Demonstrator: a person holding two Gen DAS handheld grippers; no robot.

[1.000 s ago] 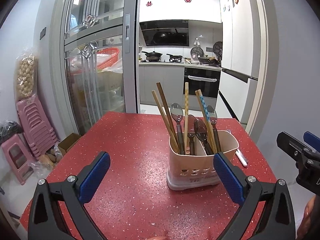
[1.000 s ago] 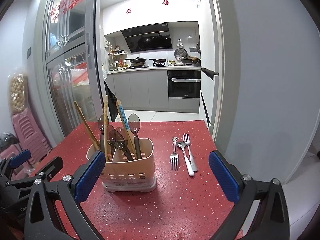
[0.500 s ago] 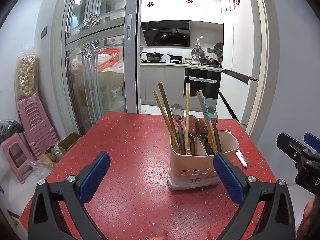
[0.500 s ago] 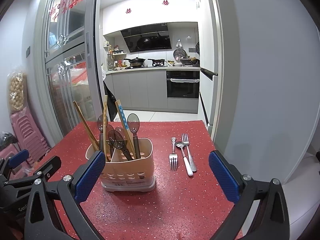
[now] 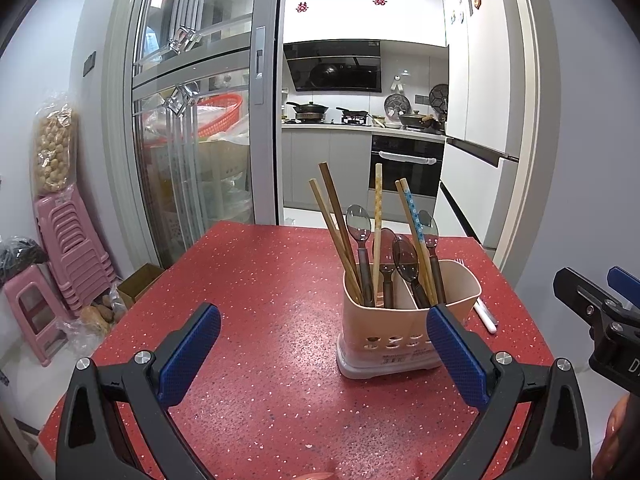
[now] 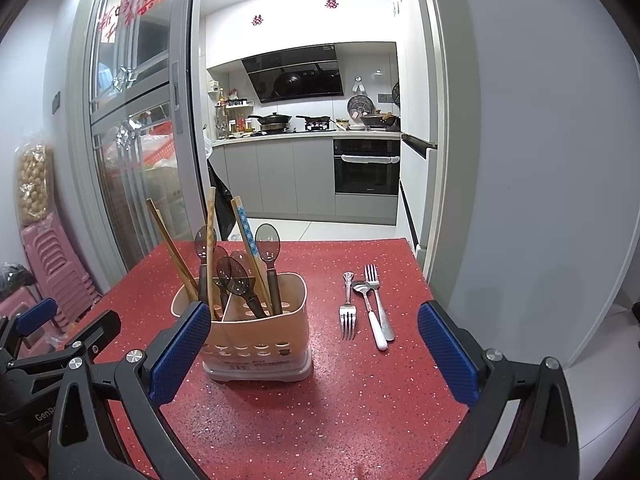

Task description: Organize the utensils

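Both tools are built alike: the left gripper [image 5: 324, 354] and right gripper [image 6: 314, 350] have matte black angular frames with triangular cut-outs, silver screws at the joints, and fingers faced with blue, finely textured pads [image 5: 190, 354]. White lettering, only partly legible, marks the black bodies.

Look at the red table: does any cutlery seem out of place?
Yes. Two forks and a white-handled spoon lie loose on the table, right of the caddy, which holds the other spoons and chopsticks upright. Nothing looks spilled or damaged.
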